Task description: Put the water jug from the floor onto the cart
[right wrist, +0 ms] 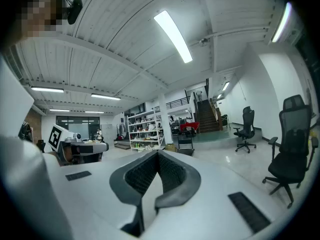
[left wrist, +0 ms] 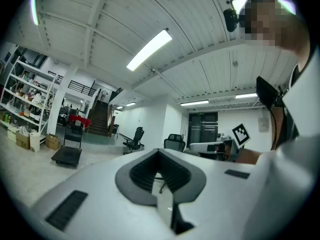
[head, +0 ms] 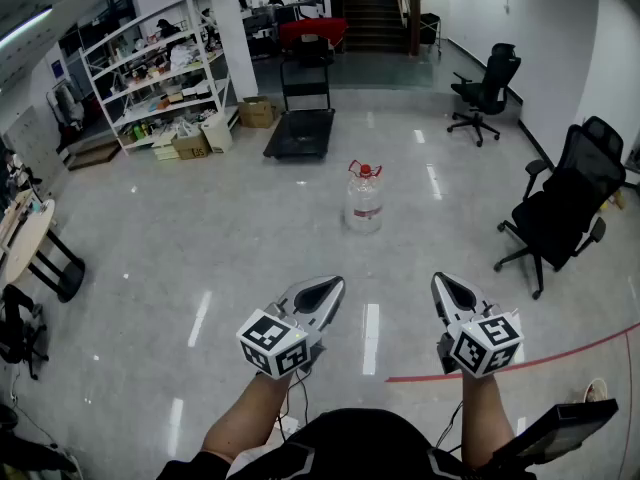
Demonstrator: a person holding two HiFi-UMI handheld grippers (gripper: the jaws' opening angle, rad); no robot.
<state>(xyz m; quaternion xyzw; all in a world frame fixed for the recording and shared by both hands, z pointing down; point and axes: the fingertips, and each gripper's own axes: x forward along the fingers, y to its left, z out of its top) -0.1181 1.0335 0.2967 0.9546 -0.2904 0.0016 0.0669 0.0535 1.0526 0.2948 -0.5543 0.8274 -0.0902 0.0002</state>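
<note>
Floor (head: 200,238): wide, glossy, open hall. Task not begun, as far as the views show; every step is left to do (approach, grip, lift, carry, set down).

Cart (head: 300,133): low flatbed with an upright push handle at its far end, parked at the back of the hall near the stairs. Deck looks bare. It sits beyond the jug and somewhat to the left in the head view, well apart from it.

Water jug (head: 364,200): stands alone on the floor, mid-hall, ahead of both hands and well out of reach. Upright, long axis vertical. Neck and red cap (head: 365,171) point straight up, with a red carry handle looped over the top. Clear body; fill level hard to read from here.

Left gripper (head: 325,290): held out level, nose toward the jug. Jaws clenched together, nothing between them.

Right gripper (head: 450,290): alongside it, a gap between the two, aimed the same way. Jaws likewise pressed together and empty.

Judgement: a walk forward comes first. The top handle looks the likeliest grip point.
</note>
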